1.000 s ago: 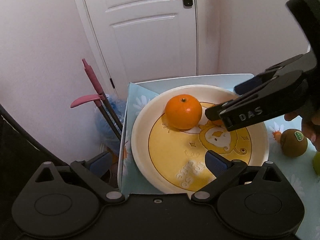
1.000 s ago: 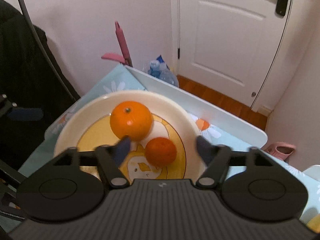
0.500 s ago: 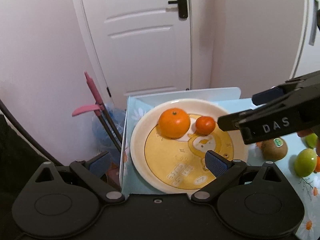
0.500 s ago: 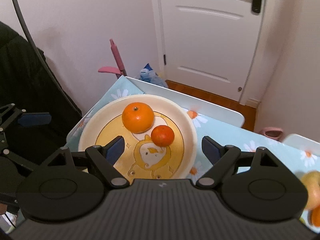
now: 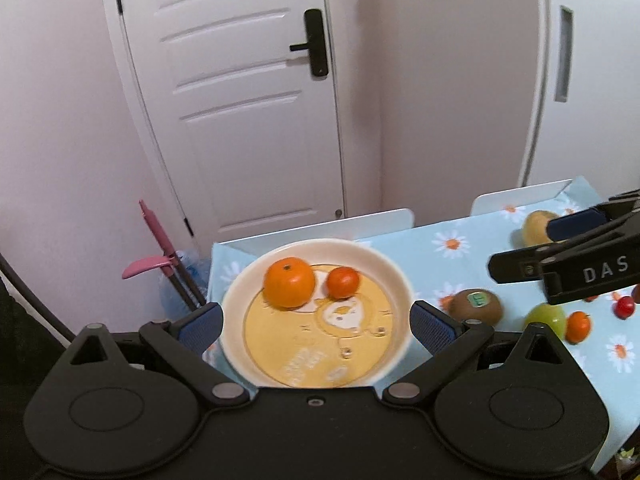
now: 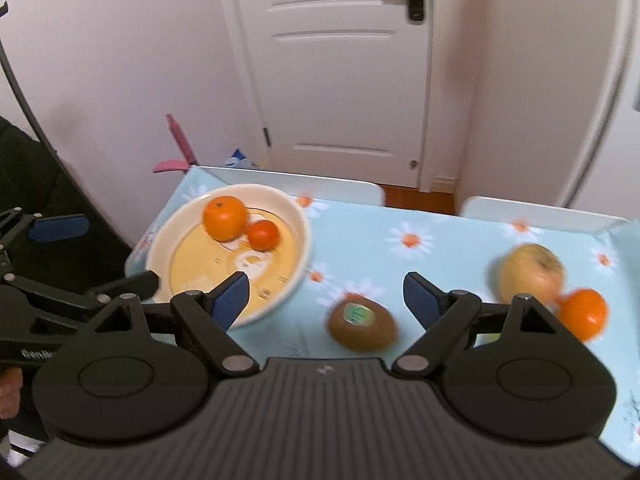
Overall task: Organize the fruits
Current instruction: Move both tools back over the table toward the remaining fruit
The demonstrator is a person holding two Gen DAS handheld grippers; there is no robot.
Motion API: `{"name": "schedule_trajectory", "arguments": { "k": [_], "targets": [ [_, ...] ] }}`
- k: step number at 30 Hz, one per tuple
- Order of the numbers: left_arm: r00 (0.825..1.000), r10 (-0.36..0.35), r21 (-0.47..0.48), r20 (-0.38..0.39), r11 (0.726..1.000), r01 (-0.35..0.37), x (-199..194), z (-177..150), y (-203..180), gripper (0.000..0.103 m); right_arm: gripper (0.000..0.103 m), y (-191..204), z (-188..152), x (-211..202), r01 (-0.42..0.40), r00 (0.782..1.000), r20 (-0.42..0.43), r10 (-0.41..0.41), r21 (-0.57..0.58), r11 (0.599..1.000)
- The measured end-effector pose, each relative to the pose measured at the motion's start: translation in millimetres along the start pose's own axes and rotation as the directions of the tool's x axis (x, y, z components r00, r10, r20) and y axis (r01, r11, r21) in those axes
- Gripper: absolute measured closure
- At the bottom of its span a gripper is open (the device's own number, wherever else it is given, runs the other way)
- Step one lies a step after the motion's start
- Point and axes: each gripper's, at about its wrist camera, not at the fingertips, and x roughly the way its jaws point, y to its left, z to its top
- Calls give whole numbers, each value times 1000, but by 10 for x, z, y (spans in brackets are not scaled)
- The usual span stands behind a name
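Right gripper (image 6: 324, 294): wide, empty, above kiwi (image 6: 362, 322).
Left gripper (image 5: 316, 322): wide, empty, over plate (image 5: 394, 280).
Plate: holds two oranges.
Risk: round kiwi may roll right from an off-centre pinch.

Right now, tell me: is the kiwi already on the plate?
No, the kiwi lies on the tablecloth beside the plate, which holds only two oranges.
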Motion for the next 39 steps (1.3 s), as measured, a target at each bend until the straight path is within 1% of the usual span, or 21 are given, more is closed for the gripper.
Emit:
{"name": "schedule_trajectory", "arguments": {
  "k": [2, 6, 11, 19, 24, 31, 35, 36, 38, 39],
  "targets": [
    [1000, 3, 4, 9, 1000, -3, -72, -4, -115, 2, 4, -156, -87, -123, 16, 1000, 6, -16, 5, 1000],
    [1000, -17, -12, 19, 1000, 17, -208, -49, -396, 2, 4, -444, -274, -332, 68, 998, 15, -68, -47, 997],
    [1000, -15, -30, 13, 999, 15, -318, -111, -846, 2, 4, -914, -525, -561, 66, 998, 0, -66, -55, 996],
    [1000, -31, -17, -3, 999, 30, -328, -212, -1599, 2, 4, -1577, -876, -683, 64, 997, -47, -66, -35, 997],
    [998, -58, -48, -30, 997, 56, -176, -298, -1936, 3, 5, -1890, -1067, -667, 74, 995, -65, -77, -52, 996],
    [995, -78, -71, -64, 995, 74, 97, -397, -2327, 9, 7, -2177, -1297, -510, 62, 994, -92, -66, -50, 997],
    [991, -98, -97, -95, 991, 89, 302, -420, -2487, 19, 7, -2273, -1392, -409, 45, 993, -102, -51, -67, 997],
    [990, -99, -107, -105, 990, 87, 362, -424, -2520, 23, 7, -2291, -1416, -384, 37, 994, -104, -44, -70, 997],
    [987, -103, -132, -122, 987, 87, 467, -432, -2568, 27, 8, -2316, -1447, -346, 22, 994, -107, -30, -71, 997],
    [986, -107, -144, -130, 986, 88, 517, -437, -2589, 27, 9, -2321, -1460, -331, 16, 994, -106, -24, -73, 997]
  ]
}}
